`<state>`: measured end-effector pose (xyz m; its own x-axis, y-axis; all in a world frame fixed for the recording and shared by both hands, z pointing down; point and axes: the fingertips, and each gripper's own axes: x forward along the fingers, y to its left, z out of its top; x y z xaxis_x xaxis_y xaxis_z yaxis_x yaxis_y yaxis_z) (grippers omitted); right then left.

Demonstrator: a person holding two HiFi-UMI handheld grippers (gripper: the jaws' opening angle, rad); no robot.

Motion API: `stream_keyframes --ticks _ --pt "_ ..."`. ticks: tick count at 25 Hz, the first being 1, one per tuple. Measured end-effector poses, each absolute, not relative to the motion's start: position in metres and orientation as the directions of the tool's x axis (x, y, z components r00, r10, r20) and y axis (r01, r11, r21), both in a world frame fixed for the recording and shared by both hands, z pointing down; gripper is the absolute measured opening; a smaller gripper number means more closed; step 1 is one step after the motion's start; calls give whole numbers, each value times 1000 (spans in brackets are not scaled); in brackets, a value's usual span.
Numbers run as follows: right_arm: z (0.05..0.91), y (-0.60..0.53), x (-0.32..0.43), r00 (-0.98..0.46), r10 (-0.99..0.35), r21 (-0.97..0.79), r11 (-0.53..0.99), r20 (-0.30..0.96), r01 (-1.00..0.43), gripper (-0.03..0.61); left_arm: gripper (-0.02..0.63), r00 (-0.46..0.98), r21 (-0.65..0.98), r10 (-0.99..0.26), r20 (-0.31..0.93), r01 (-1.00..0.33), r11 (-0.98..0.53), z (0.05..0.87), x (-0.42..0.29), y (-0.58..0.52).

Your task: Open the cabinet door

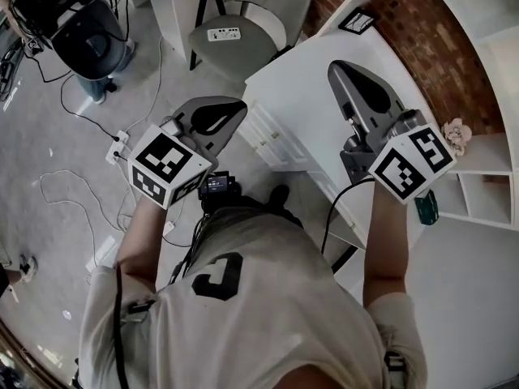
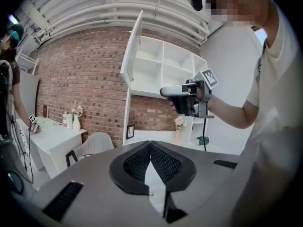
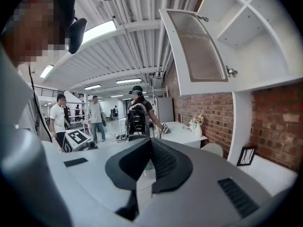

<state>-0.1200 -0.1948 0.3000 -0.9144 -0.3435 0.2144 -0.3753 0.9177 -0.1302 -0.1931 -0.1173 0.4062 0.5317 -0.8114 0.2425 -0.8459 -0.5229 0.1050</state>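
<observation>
Since the right gripper (image 3: 150,141) has its black ribbed jaws pressed together on nothing, and the left gripper (image 2: 150,144) is likewise closed and empty, neither tool has a hold on the task's thing.

Position: the white-framed cabinet door with a ribbed translucent panel (image 3: 196,51) hangs above and to the right of the right gripper, well apart from it. It is swung far out from the white open-shelved wall cabinet (image 3: 258,32), and the shelves that show are bare.

Judgement: the opening step looks complete, since the door already stands wide. If more swing is wanted, the next move calls for spreading the jaws, reaching up to the door's free edge and pulling gently. Otherwise nothing remains but to back off.

Surface: a white countertop (image 1: 304,96) runs under the cabinet. On it a small black picture frame (image 3: 246,156) leans at the red brick wall (image 3: 279,122). A vase of pale flowers (image 2: 179,124) stands at the right.

Room: a grey padded chair (image 1: 243,23) sits at the far end of the counter, cables lie on the grey floor (image 1: 73,160), and several people (image 3: 97,115) stand far off to the left.
</observation>
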Motion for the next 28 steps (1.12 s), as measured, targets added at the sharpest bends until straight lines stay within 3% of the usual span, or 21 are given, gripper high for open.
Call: stream_keyframes --ticks 10,28 --pt "331 -160 -90 -913 -374 -293 866 160 -406 26 17 609 181 -759 232 -793 -581 411 -138 -104" --pt "343 -90 15 -893 -420 -297 842 162 -450 26 17 650 103 -715 256 -754 -648 389 -37 -72"
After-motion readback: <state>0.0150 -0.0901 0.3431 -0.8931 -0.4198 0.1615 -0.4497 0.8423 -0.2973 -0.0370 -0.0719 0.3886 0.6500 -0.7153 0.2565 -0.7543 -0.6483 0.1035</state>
